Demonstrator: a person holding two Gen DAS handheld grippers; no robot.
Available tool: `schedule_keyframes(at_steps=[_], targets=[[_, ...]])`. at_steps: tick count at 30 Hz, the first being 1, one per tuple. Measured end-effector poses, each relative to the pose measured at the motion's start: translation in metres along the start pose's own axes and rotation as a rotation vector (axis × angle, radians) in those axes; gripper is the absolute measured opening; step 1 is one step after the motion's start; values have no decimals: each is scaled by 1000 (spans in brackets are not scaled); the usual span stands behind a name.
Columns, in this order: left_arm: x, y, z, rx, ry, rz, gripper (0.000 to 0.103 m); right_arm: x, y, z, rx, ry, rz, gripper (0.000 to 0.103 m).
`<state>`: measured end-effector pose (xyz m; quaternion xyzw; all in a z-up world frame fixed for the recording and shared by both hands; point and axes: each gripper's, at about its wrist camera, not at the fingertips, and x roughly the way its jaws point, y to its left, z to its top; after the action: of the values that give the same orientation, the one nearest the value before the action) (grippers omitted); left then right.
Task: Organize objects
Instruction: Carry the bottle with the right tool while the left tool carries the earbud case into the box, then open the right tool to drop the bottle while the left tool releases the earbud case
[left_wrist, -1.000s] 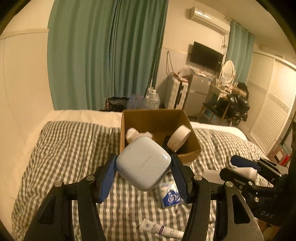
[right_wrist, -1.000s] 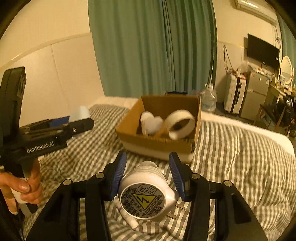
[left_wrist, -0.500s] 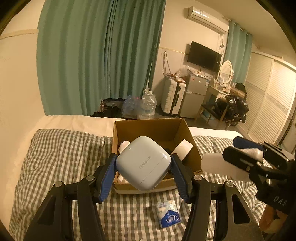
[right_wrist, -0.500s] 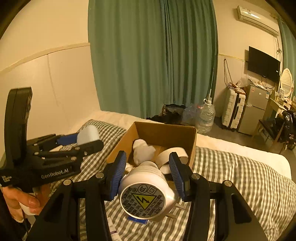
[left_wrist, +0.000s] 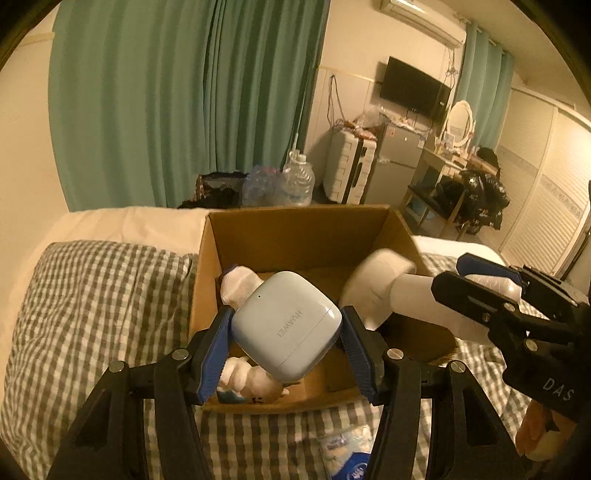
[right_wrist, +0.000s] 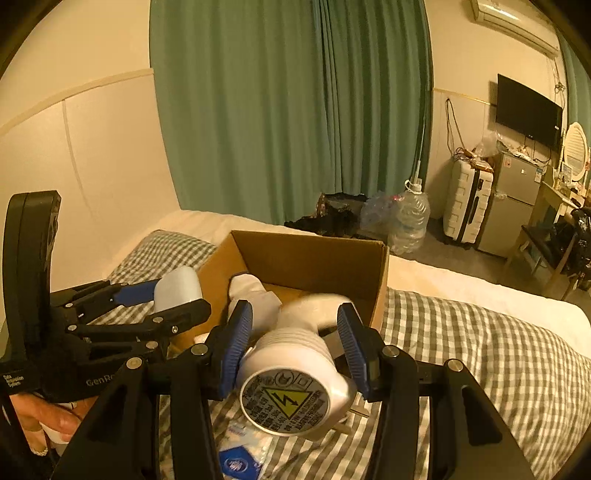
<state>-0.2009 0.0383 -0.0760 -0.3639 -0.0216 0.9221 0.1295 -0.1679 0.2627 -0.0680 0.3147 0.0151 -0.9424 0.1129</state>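
My left gripper (left_wrist: 286, 341) is shut on a pale blue Huawei case (left_wrist: 286, 325) and holds it over the near part of an open cardboard box (left_wrist: 295, 229) on the bed. My right gripper (right_wrist: 293, 341) is shut on a white plug-in device (right_wrist: 291, 380) with a yellow warning label, just in front of the box (right_wrist: 306, 254). It shows from the side in the left wrist view (left_wrist: 476, 291). The box holds a white sock (left_wrist: 238, 282), a roll of white tape (left_wrist: 373, 280) and a small plush figure (left_wrist: 247, 380).
The bed has a grey checked cover (left_wrist: 92, 295). A blue and white packet (left_wrist: 347, 454) lies on it in front of the box. Green curtains (right_wrist: 288, 110), water jugs (right_wrist: 410, 218), a suitcase (right_wrist: 467, 203) and a small fridge (right_wrist: 511, 206) stand beyond the bed.
Both grippers have moved forward toward the box. My left gripper now holds the case over the box's near edge. The right gripper's device has come up to the box's front.
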Motion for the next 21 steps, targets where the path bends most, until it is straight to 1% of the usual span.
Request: schedule_keyframes(at_steps=[7, 14, 15, 16, 17, 18, 19, 21], targets=[[35, 9, -2, -8, 38, 10, 59, 48, -14, -1, 4, 38, 18, 48], [60, 14, -6, -12, 75, 0, 60, 74, -19, 3, -1, 43, 30, 48], [62, 14, -7, -11, 77, 5, 60, 74, -20, 4, -1, 41, 28, 50], [62, 14, -8, -7, 74, 13, 63, 75, -21, 4, -2, 40, 21, 54], [60, 14, -7, -4, 67, 6, 66, 76, -23, 4, 1, 38, 18, 63], [58, 14, -6, -6, 63, -7, 78, 76, -23, 5, 8, 37, 22, 64], [56, 14, -5, -11, 63, -19, 86, 76, -23, 4, 8, 39, 29, 64], [52, 16, -3, -23, 56, -40, 86, 72, -22, 5, 1, 30, 17, 66]])
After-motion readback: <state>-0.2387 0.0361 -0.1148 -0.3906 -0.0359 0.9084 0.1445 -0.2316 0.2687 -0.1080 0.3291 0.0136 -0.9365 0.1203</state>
